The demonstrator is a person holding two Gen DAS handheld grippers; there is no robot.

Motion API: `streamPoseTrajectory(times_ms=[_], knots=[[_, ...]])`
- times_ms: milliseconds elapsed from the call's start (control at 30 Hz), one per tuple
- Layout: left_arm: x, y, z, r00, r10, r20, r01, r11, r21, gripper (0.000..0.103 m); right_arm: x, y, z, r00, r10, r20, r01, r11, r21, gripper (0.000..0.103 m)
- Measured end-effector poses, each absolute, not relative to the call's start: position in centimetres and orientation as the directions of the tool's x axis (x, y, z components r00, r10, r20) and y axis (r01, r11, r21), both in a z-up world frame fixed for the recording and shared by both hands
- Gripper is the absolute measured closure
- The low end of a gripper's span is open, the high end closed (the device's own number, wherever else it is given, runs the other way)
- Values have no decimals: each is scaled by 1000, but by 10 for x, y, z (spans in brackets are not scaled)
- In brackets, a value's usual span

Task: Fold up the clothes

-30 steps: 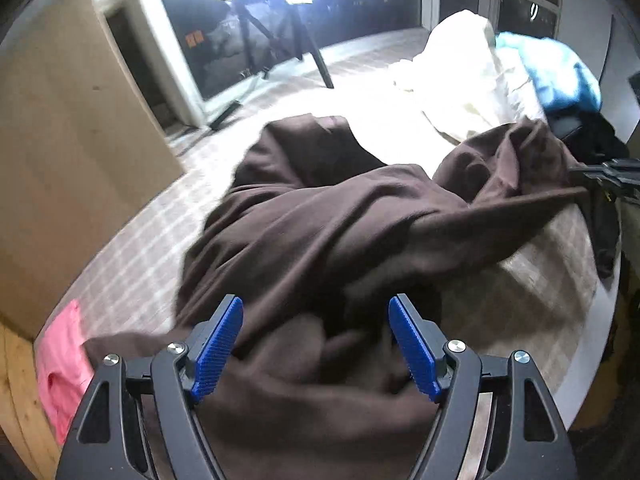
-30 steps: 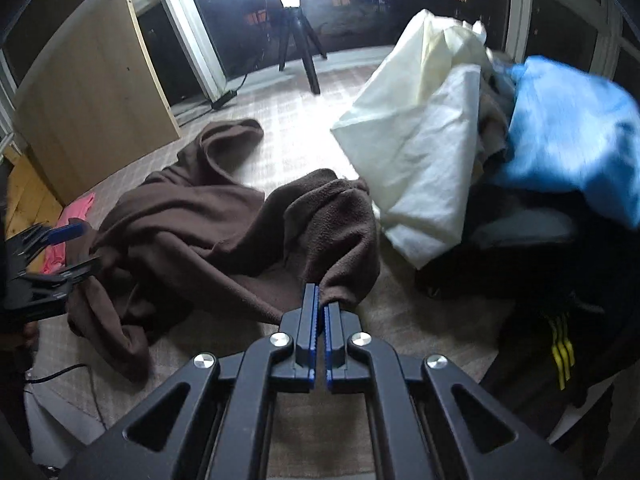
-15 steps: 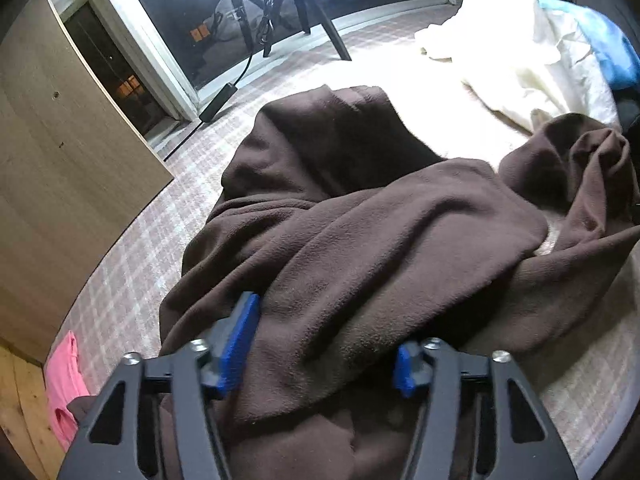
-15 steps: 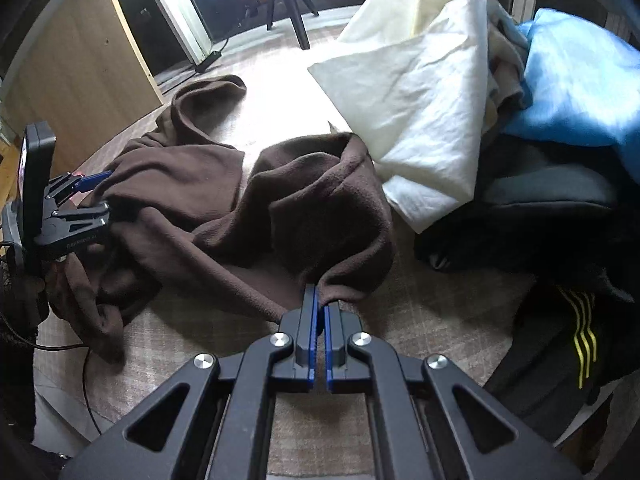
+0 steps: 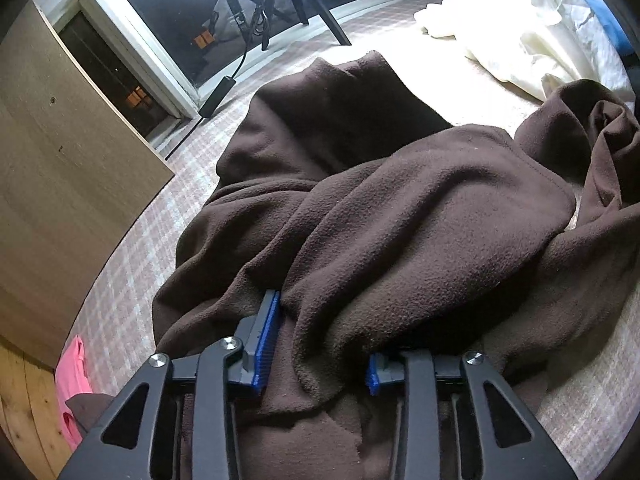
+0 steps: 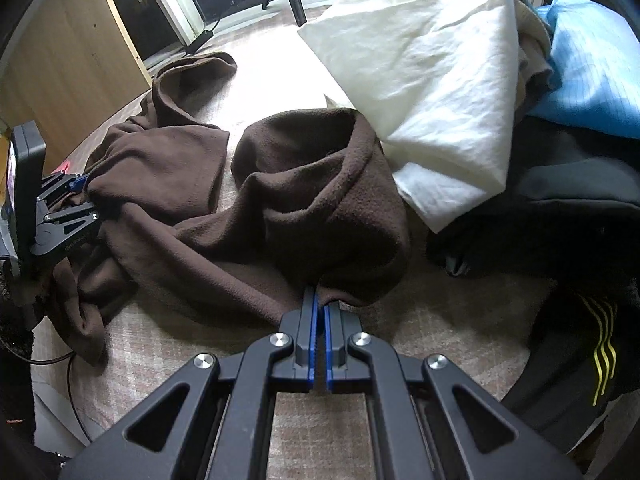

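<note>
two tongs on one crumpled brown fleece (image 5: 400,216)
right tongs (image 6: 318,312) clenched on an edge; left tongs (image 5: 320,340) part-closed around a fold, grip unclear. next: spread it flat.

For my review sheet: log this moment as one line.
left claw: open, straddling brown fleece | right claw: shut on fleece edge | fold: not yet made

Left gripper (image 5: 320,340) pushed into brown fleece garment (image 5: 420,216), jaws apart, fabric bunched between and draped over right pad. Cream cloth (image 5: 520,28) beyond garment, far right. Pink cloth (image 5: 72,380) left of garment, near wooden panel (image 5: 60,168).
</note>
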State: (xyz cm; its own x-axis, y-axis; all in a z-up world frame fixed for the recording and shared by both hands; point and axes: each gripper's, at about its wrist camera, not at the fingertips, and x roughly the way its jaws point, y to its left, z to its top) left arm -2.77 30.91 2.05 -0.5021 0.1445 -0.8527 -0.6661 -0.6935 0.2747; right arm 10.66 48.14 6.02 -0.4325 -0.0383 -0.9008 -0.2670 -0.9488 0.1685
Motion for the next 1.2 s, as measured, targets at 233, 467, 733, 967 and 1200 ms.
streamPoseTrajectory(times_ms=[233,467,733,967,1200], knots=[[-64,238,85,-380,371,-847,-592,-802,-86,92,113,481,100,-538,-26,-842,-256,-948,192,101],[-30,137,163,-505,348,-790,-488,-870,-71,92,135,478,152,-656,-22,-754,-241,-941,237,101],[28,24,158,-504,323,-801,-270,-940,-209,92,172,483,175,-706,37,-708,-294,-924,246,101],[82,-25,128,-455,108,-884,-121,-991,-59,54,160,470,195,-720,-26,-694,-217,-941,261,101],[107,-11,108,-417,11,-909,-205,-975,82,70,126,441,168,-678,-96,-729,-136,-958,252,101]])
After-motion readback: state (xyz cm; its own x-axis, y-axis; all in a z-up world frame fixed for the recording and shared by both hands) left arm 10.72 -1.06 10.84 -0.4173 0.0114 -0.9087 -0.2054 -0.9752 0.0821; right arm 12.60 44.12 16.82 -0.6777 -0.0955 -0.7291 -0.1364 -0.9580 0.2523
